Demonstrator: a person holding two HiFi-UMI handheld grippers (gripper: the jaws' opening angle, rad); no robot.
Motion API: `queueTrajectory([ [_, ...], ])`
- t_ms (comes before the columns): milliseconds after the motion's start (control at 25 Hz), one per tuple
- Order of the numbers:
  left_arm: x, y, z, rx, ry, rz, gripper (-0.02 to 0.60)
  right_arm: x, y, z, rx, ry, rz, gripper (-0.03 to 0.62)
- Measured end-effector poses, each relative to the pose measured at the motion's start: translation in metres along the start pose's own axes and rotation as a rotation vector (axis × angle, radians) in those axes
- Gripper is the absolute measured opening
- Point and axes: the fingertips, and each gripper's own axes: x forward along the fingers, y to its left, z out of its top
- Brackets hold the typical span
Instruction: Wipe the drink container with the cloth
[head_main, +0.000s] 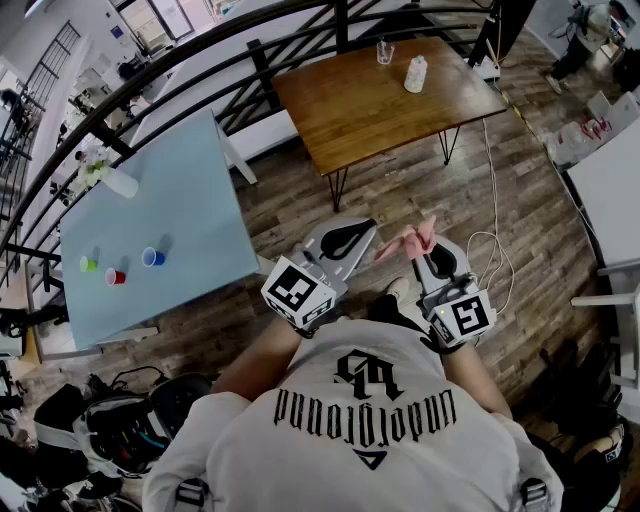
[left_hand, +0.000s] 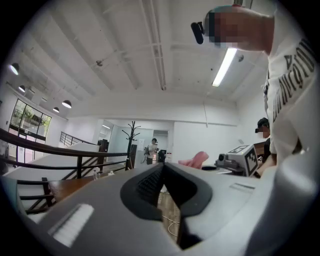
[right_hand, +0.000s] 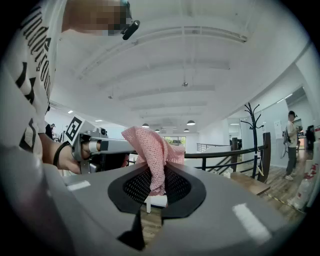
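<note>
Two grippers held level in front of a person in a white printed T-shirt (head_main: 360, 440), above a wood-plank floor (head_main: 300, 200). Left gripper (head_main: 360, 230): jaws pressed together tip to tip, with only floor showing beyond them in the left gripper view. Right gripper (head_main: 428, 250): clamped on a pink mesh cloth (head_main: 410, 240). In the right gripper view, cloth (right_hand: 152, 150) pinched between the black pads and bunched up above them. From the head view, loose end reaching toward the left gripper. Both grippers side by side, near each other, not touching.

Well ahead of both, a brown wooden table (head_main: 370, 110) on thin black legs. Standing upright near its far edge: the drink container (head_main: 416, 73), a pale translucent bottle. Just to its left, a clear glass (head_main: 385, 52), close but apart from it. Both well apart from the cloth and the grippers.

Off to the left, a light blue table (head_main: 180, 200) carrying three small cups close together: green cup (head_main: 88, 264), red cup (head_main: 116, 276), blue cup (head_main: 152, 257). Farther back on it, a white vase of flowers (head_main: 108, 178). Beyond both tables, a black metal railing (head_main: 262, 75). On the floor to the right of the right gripper, a looped white cable (head_main: 490, 250).
</note>
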Motion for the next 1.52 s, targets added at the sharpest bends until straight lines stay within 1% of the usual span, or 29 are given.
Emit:
queueTrajectory([
  [120, 0.012, 0.005, -0.010, 0.005, 0.006, -0.007, 0.049, 0.005, -0.010, -0.008, 0.005, 0.007, 0.012, 0.043],
  [240, 0.019, 0.003, -0.028, -0.001, 0.003, -0.009, 0.049, 0.001, -0.014, -0.021, -0.003, 0.004, 0.030, 0.043],
  [320, 0.030, 0.003, -0.036, -0.001, 0.013, -0.018, 0.049, -0.001, -0.024, -0.025, -0.003, -0.002, 0.027, 0.043],
  [520, 0.094, 0.025, -0.030, -0.018, 0.054, -0.045, 0.049, 0.009, -0.091, -0.015, 0.019, 0.010, -0.013, 0.043],
  [640, 0.131, 0.033, -0.037, -0.032, 0.070, -0.045, 0.049, 0.007, -0.134, -0.018, 0.031, 0.018, -0.038, 0.043],
  [720, 0.156, 0.037, -0.043, -0.043, 0.078, -0.043, 0.049, 0.004, -0.161, -0.022, 0.038, 0.023, -0.044, 0.043],
  [880, 0.206, 0.044, -0.052, -0.037, 0.102, -0.034, 0.049, 0.000, -0.214, -0.028, 0.055, 0.033, -0.031, 0.043],
  [1080, 0.256, 0.046, -0.062, -0.038, 0.112, -0.012, 0.049, -0.005, -0.264, -0.031, 0.026, 0.035, -0.008, 0.043],
  [1280, 0.288, 0.050, -0.074, -0.052, 0.133, -0.021, 0.049, 0.001, -0.302, -0.035, 0.036, 0.034, -0.032, 0.043],
  [1360, 0.300, 0.058, -0.076, -0.071, 0.136, -0.030, 0.049, 0.007, -0.316, -0.038, 0.039, 0.042, -0.044, 0.043],
  [1520, 0.328, 0.078, -0.076, -0.064, 0.131, -0.038, 0.049, 0.022, -0.345, -0.040, 0.042, 0.053, -0.077, 0.043],
])
